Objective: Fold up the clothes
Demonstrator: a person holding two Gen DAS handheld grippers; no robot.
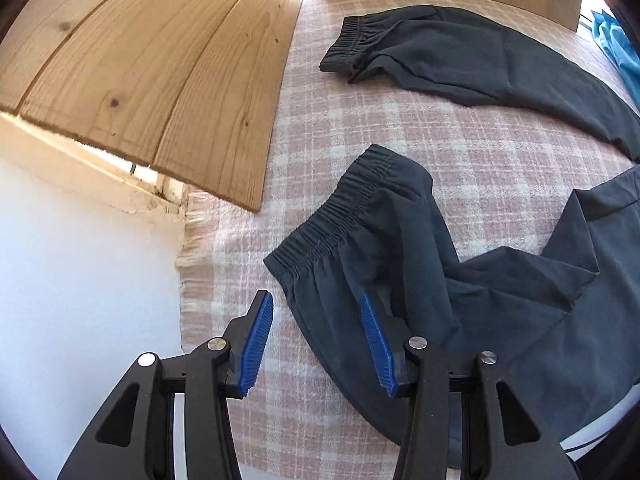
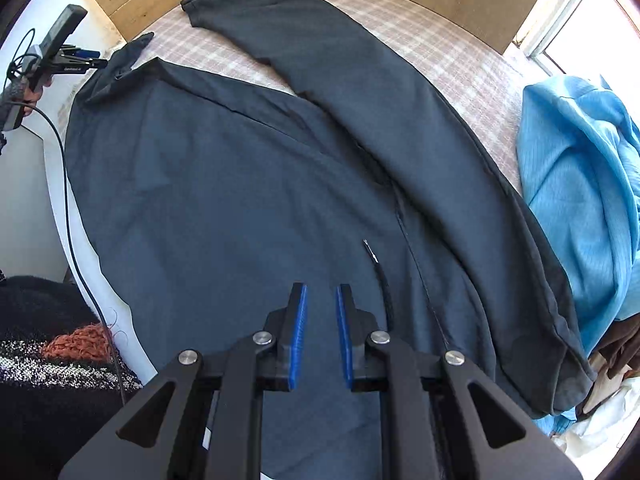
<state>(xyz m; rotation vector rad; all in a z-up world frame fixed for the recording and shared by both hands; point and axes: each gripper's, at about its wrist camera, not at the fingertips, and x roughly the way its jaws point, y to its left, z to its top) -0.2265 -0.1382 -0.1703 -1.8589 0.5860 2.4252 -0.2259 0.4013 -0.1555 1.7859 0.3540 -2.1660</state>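
A pink checked blanket [image 1: 360, 128] covers the surface, with wood panels [image 1: 140, 60] at its far edge, a window [image 2: 568, 44] and a blue garment [image 2: 580, 184] to the right. Dark trousers [image 2: 240, 184] lie spread on it. The left gripper [image 1: 316, 344] gapes wide over one cuff [image 1: 340, 216], holding nothing. The right gripper [image 2: 322, 332] is narrowly parted above the waist, empty.
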